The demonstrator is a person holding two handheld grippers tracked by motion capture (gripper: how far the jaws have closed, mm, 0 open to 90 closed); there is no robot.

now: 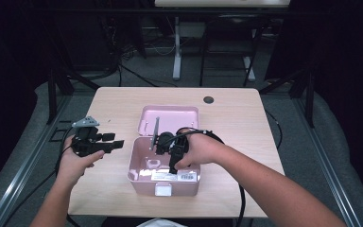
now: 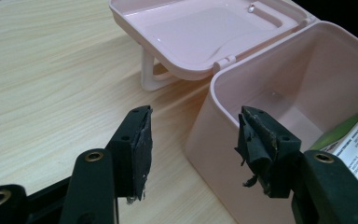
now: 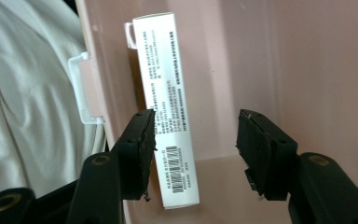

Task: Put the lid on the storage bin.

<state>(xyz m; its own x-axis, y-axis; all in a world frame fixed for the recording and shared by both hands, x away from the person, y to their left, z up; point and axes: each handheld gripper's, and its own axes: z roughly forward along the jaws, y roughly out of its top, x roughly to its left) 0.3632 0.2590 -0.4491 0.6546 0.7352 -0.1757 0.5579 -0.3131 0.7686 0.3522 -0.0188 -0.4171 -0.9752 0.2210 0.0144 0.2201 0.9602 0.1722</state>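
1. Nearest me, my right gripper hangs over the open pink box, jaws spread wide with nothing between them.
2. Through its own camera I see the white carton lying inside the box against the front wall, its barcode end beside one pad; the pads are not touching it.
3. From the high view that carton sits along the box's near edge, just behind the white latch.
4. My left gripper is held above the table, left of the box and just beside it.
5. Its jaws are also wide apart and empty, with the box's corner between them.
6. Farther back, the box's lid lies flipped open on the table.
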